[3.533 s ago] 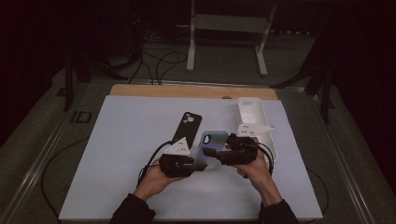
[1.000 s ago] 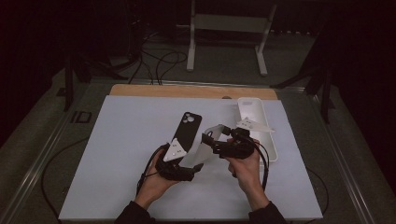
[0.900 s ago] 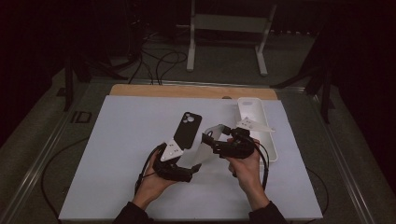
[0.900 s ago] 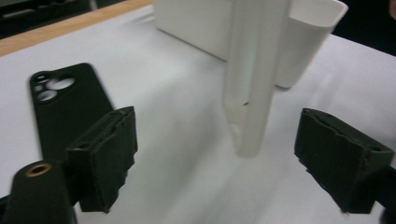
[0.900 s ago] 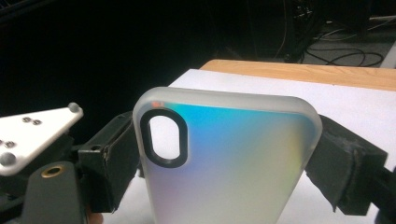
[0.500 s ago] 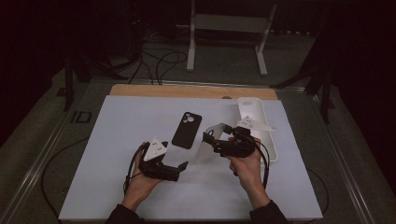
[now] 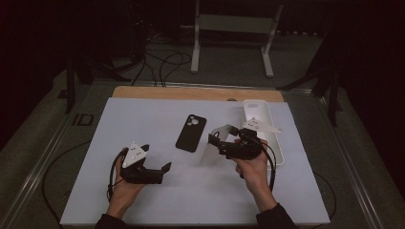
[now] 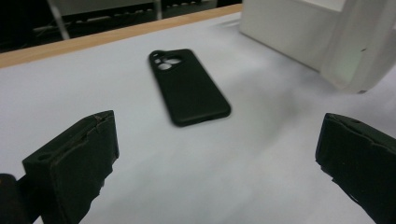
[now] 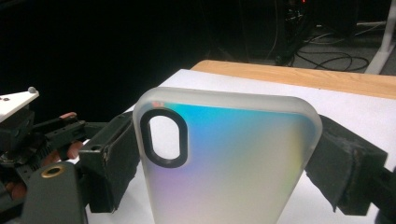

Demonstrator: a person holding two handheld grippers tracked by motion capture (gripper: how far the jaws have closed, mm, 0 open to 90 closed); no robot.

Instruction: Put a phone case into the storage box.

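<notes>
A black phone case (image 7: 191, 132) (image 8: 189, 88) lies flat on the white table top, camera cutout at its far end. My left gripper (image 7: 155, 157) (image 8: 215, 158) is to its near left, apart from it; its jaws have just been opening and stand wide with nothing between them. My right gripper (image 7: 217, 143) (image 9: 224, 172) is shut on a translucent, iridescent phone case (image 7: 209, 153) (image 9: 224, 158), held upright by its two long sides. That case (image 8: 359, 51) also shows in the left gripper view at the upper right.
A long white tray (image 7: 261, 125) (image 8: 280, 32) sits at the table's right, just behind my right hand. A wooden strip (image 7: 191, 93) runs along the far edge of the table. A metal stand and cables are on the floor beyond.
My left gripper has let go of the black case and drawn back to the near left, jaws wider. The black case now lies flat. My right gripper and its case have stayed put.
</notes>
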